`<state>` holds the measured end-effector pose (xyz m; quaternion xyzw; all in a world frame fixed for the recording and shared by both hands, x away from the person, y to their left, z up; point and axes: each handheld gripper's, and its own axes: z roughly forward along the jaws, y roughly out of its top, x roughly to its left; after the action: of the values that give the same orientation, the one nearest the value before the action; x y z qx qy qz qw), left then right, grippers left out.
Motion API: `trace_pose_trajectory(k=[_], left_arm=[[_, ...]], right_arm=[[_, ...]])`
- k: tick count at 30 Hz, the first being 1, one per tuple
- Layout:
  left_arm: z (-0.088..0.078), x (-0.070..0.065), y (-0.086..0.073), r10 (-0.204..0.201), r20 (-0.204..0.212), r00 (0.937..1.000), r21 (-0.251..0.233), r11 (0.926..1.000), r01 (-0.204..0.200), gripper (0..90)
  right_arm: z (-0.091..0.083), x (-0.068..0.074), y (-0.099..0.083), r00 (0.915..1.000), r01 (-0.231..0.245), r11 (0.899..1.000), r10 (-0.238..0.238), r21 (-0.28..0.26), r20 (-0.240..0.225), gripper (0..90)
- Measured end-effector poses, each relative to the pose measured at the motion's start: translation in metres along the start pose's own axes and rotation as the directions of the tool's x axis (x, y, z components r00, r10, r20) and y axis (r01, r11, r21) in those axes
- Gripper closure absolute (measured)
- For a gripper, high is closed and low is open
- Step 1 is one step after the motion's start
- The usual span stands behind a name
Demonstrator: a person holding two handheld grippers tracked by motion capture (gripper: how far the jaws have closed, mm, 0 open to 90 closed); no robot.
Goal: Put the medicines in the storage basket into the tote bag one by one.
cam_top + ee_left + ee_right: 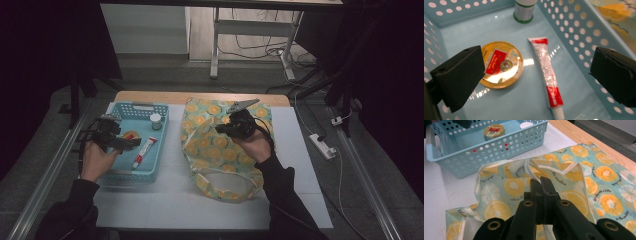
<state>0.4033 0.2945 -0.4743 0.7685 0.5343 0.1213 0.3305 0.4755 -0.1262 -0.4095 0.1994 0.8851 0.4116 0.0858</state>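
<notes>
A light-blue perforated basket (150, 172) stands at the table's left. In it lie a round gold tin (503, 65) with a red label, a red-and-white toothpaste tube (546, 72) and a small white-capped bottle (524, 11). My left gripper (536, 62) hovers over the basket floor, jaws wide open, with the tin by one jaw and the tube between them untouched. A fabric bag (220, 150) printed with orange slices lies in the middle. My right gripper (541, 180) is shut on the bag's white strap (530, 166), which lifts the bag's edge; it also shows in the high view (221, 129).
A white mat (175, 205) covers the wooden table (150, 96). Past the far edge are a desk frame (216, 45) and loose cables on the floor. A white power strip (322, 146) lies on the floor at the right. Metal rails (370, 185) run along both sides.
</notes>
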Motion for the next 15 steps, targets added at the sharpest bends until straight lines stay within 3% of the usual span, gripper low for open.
trace_pose_trajectory(k=[11,15], left_arm=[[0.032,0.021,0.011,-0.028,-0.021,0.9994,0.082,0.9962,0.03,0.0],[0.041,0.029,0.013,-0.038,-0.011,0.9992,0.103,0.9938,0.039,0.0]], right_arm=[[0.0,-0.001,-0.001,1.0,-0.002,1.0,0.002,0.002,-0.002,89.7],[0.0,-0.002,-0.001,1.0,-0.003,1.0,0.003,0.004,-0.003,89.7]])
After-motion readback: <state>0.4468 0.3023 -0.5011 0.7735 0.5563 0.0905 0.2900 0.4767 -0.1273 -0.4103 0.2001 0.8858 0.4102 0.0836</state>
